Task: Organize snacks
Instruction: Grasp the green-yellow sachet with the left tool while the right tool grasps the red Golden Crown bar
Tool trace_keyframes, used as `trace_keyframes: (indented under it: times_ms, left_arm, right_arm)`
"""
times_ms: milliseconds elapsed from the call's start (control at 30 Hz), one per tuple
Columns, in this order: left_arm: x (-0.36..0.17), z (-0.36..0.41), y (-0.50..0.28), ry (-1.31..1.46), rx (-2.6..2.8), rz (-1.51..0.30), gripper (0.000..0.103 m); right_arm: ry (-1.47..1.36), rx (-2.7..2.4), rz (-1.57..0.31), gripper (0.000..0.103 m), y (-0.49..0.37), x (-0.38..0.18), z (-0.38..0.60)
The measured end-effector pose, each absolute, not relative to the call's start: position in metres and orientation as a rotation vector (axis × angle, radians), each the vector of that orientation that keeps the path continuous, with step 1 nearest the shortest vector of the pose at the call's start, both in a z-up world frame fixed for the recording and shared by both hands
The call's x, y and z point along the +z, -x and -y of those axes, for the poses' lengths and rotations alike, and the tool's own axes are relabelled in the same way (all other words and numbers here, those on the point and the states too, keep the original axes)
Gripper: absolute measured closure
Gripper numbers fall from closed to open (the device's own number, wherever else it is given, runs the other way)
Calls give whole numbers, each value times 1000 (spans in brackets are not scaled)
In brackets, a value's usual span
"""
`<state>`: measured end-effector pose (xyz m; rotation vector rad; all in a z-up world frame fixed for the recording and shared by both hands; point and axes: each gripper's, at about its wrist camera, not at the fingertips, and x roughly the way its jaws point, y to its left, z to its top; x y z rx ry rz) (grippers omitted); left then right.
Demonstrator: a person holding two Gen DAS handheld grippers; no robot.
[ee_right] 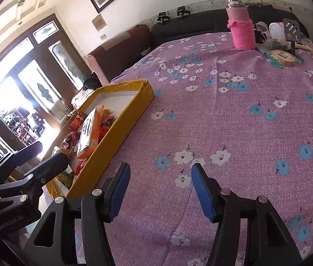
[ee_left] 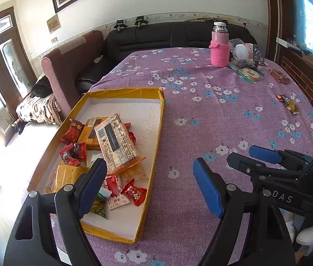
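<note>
Two pairs of tongs hang over a tabletop [ee_right: 234,119] under a purple flowered cloth, each with nothing between its blue pads. The left tongs [ee_left: 149,184] stand wide, one finger above the near end of a shallow yellow-edged box [ee_left: 156,137] holding a heap of snack packets [ee_left: 112,144]. The right tongs [ee_right: 160,190] are moderately apart over bare cloth, with the box to their left. Well ahead and to their right lies a small loose snack [ee_left: 288,103]; farther still, a pink bottle [ee_right: 241,28] stands beside a wrapped round cracker pack [ee_right: 283,58].
</note>
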<state>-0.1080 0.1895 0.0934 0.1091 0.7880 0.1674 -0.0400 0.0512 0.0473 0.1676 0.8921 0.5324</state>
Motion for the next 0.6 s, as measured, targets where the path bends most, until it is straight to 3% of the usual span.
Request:
trace_keyframes:
  times_ms: [367,600]
  left_arm:
    - [82,-181,98,-92,99,-831,22]
    - [68,-177,89,29,-42,-880,22]
  right_arm:
    - [-164,487,-877,42,30,53,-28]
    - [-386,155,-777,40,-26,94,139]
